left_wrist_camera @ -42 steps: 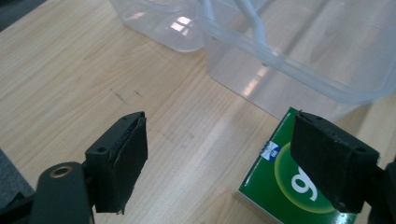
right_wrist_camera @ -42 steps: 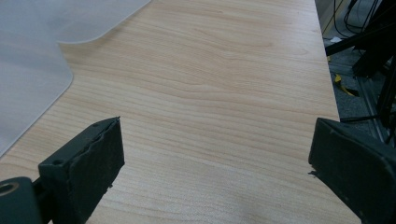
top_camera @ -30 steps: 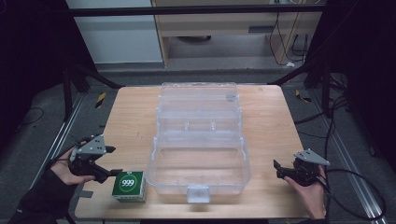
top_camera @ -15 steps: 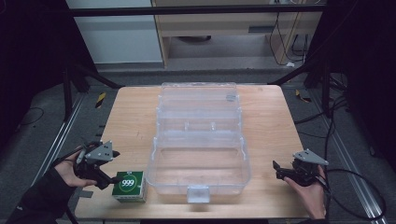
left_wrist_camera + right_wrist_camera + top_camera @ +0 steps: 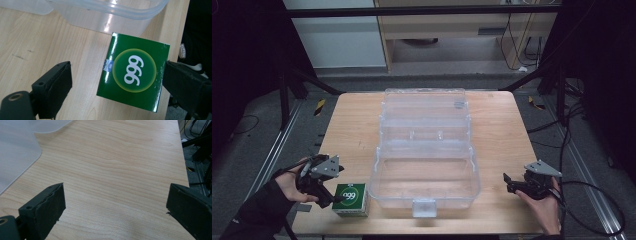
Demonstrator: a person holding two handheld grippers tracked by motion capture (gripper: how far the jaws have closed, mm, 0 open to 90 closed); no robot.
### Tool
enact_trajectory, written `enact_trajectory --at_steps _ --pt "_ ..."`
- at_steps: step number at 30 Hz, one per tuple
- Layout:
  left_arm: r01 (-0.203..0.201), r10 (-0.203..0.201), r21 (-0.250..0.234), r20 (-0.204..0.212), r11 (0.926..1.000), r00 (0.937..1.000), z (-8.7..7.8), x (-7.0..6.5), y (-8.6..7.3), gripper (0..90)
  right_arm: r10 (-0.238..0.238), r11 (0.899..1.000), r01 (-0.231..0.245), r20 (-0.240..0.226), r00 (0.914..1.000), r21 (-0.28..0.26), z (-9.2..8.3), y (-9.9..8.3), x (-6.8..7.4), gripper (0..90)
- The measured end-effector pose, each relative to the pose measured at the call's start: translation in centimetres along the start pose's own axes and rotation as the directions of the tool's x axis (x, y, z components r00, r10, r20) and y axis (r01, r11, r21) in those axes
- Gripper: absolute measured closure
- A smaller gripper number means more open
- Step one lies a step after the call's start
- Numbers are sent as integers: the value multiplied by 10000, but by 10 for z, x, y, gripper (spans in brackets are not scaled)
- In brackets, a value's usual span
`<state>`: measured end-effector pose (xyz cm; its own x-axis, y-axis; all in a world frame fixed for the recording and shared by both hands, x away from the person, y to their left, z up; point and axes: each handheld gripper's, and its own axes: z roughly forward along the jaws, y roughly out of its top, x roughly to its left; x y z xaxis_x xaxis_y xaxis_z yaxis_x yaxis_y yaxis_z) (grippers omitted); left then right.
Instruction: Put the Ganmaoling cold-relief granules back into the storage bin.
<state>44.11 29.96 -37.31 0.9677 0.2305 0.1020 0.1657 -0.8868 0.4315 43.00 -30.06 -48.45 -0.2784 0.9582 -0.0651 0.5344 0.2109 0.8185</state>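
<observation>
- left gripper view: left hand-held gripper (image 5: 115,85) jaws have just been opening, wide around green box (image 5: 132,75); one touching, other apart.
- high view: box on tabletop (image 5: 352,125) beside open clear bin (image 5: 424,175), nothing inside.
- right hand-held gripper (image 5: 115,207) wide, nothing between.

A clear plastic storage case (image 5: 424,150) lies open in the middle of the light wooden table (image 5: 347,125), its lid laid flat toward the far edge and its deep tray toward the near edge, with a latch tab at the front. Beyond the table stand a white cabinet (image 5: 337,40) and a wooden shelf unit (image 5: 452,30). Black cables (image 5: 572,130) run over the grey floor at the right, and black frame struts (image 5: 307,80) rise at both sides.
</observation>
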Motion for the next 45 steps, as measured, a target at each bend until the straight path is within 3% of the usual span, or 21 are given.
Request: enact_trajectory --at_steps 12,27,45 --pt "-429 412 453 381 9981 9984 12 -7 6 49 -124 9999 124 -11 9999 76 1 0 1 22" --pt "-695 654 761 542 9947 9964 28 -14 10 38 -262 9995 263 -28 9997 197 3 -1 2 18" --pt "-1090 984 1389 807 9843 9919 53 -16 9 35 -380 9985 382 -44 9993 381 5 -3 3 16"
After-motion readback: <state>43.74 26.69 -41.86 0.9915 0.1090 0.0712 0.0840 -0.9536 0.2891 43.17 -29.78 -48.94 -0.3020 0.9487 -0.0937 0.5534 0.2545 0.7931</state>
